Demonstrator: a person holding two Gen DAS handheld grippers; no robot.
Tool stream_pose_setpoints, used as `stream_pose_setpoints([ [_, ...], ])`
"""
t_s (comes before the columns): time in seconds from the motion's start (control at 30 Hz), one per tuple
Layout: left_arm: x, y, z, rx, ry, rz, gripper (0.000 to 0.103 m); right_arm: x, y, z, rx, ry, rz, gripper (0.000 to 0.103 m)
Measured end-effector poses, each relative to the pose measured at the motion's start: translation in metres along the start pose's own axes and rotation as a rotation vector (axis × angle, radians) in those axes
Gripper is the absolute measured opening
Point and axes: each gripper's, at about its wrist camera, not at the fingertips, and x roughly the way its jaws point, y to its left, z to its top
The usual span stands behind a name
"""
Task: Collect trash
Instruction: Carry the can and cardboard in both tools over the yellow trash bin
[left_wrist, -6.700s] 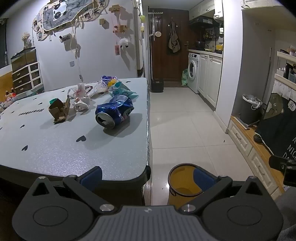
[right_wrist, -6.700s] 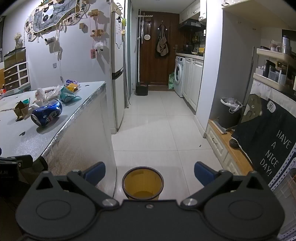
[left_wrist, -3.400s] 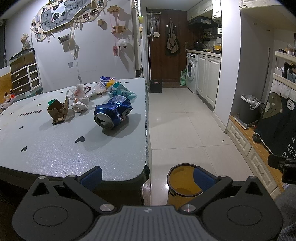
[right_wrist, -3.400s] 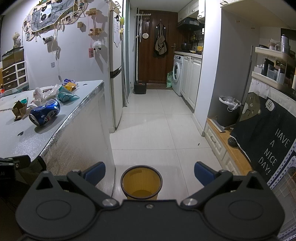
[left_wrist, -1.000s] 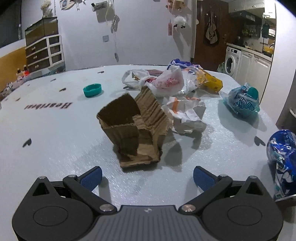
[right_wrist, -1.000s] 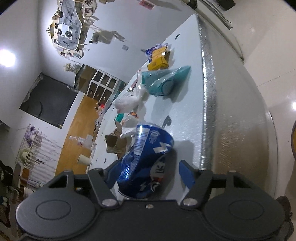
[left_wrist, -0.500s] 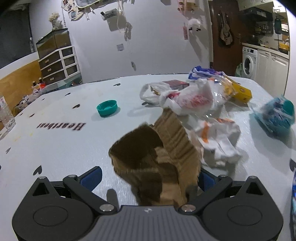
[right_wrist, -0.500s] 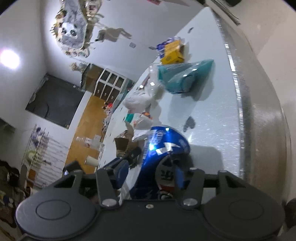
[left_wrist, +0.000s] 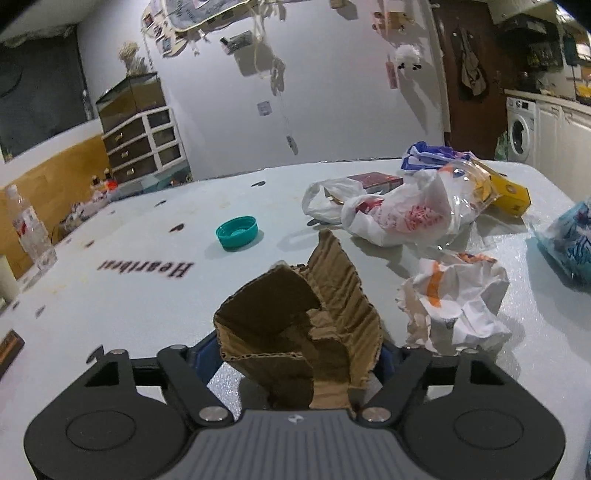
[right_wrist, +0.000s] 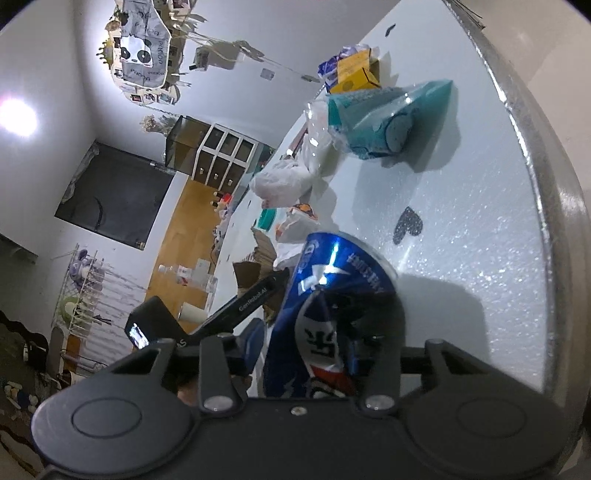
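Near the table's edge, right tool has just closed on can.

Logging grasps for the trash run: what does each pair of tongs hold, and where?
Left tongs, just closing: torn cardboard piece, by its lower sides. Right tongs, just closing: crushed blue can, across its near end.

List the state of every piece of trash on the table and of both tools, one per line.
left tool: just been closing, shut on torn cardboard
torn cardboard: crumpled, gripped
right tool: just been closing, shut on blue can
blue can: crushed, gripped
paper wrapper: crumpled, loose
teal cap: upside down
white plastic bag: slumped
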Motion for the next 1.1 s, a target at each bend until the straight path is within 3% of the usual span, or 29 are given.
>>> stream_pose_setpoints([
  [0.2,-0.011,-0.006,-0.002,0.037,0.0,0.009,0.065,0.0,-0.002,0.002,-0.022,0.015,0.012,0.04],
  [0.37,-0.035,-0.014,-0.014,0.049,-0.012,-0.015,0.065,-0.013,0.012,-0.001,-0.157,-0.022,-0.017,0.039],
  [0.77,-0.132,-0.022,-0.019,-0.065,-0.072,-0.12,0.065,-0.058,0.032,-0.013,-0.36,-0.128,-0.094,0.038],
  [1.1,-0.2,-0.045,-0.021,-0.058,-0.146,-0.185,0.065,-0.103,0.046,-0.033,-0.519,-0.22,-0.175,0.038],
])
